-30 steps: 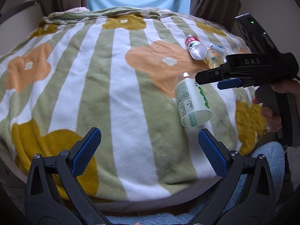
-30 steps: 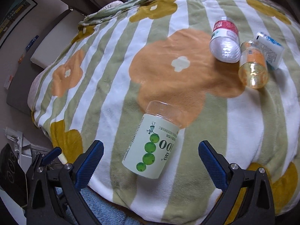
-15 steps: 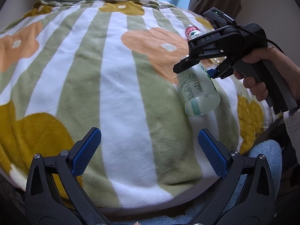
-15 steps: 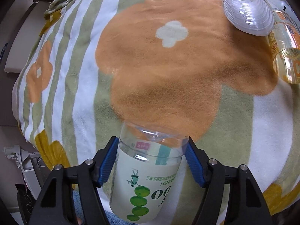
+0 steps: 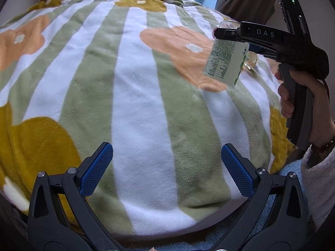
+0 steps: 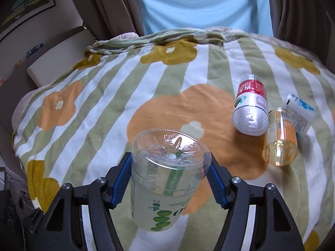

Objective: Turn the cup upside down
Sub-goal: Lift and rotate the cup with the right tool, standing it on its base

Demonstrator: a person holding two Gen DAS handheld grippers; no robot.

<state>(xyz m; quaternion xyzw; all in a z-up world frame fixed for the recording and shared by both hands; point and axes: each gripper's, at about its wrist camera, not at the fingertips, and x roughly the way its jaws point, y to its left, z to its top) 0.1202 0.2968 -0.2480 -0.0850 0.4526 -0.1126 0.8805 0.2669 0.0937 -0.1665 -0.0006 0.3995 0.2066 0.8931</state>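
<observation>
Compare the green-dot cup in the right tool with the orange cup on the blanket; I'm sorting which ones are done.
The green-dot cup is clamped in the right tool, lifted off the blanket, its closed base up; the orange cup lies on its side on the blanket. The green-dot cup's label is pale with green dots; the orange cup is amber tinted. Both are clear plastic.

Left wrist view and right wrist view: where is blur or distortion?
Left wrist view: the green-labelled clear plastic cup in the right gripper is slightly motion-blurred; the striped flower blanket bulges from fisheye. Right wrist view: cup sharp, edges curved.
</observation>
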